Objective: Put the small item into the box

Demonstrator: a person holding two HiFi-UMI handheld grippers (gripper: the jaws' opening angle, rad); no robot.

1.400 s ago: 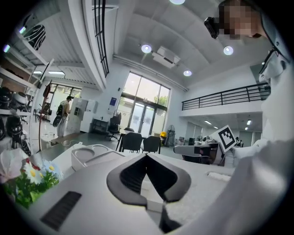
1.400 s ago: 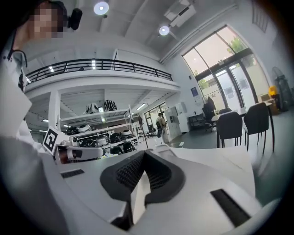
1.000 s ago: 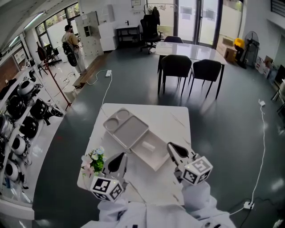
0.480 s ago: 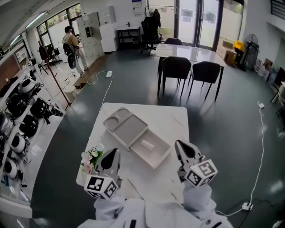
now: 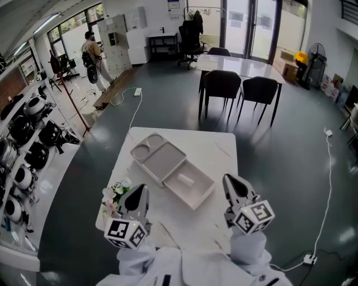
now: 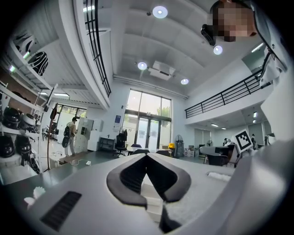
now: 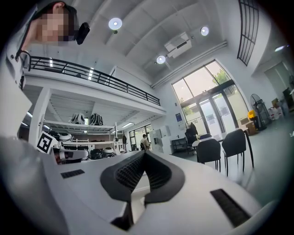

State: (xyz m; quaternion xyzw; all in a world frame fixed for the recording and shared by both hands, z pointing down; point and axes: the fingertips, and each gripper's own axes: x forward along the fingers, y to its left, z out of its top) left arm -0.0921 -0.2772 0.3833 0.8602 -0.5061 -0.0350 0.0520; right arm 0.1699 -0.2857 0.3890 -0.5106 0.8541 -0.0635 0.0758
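White bench (image 5: 218, 151) ahead: open box (image 5: 199, 193) lies forward, between left tool (image 5: 139, 190) and right tool (image 5: 230, 180), small item (image 5: 185, 180) already inside; both tools pressed together, empty.

No words, brands or numbers can be read anywhere. The cube (image 5: 123, 233) on the left gripper (image 5: 140, 190) and the cube (image 5: 250, 217) on the right gripper (image 5: 230, 180) carry black-and-white square code patterns, not letters. A blue poster (image 5: 172, 5) hangs on the far wall (image 5: 151, 17) beside the glass doors (image 5: 249, 28); its print is too small to read.
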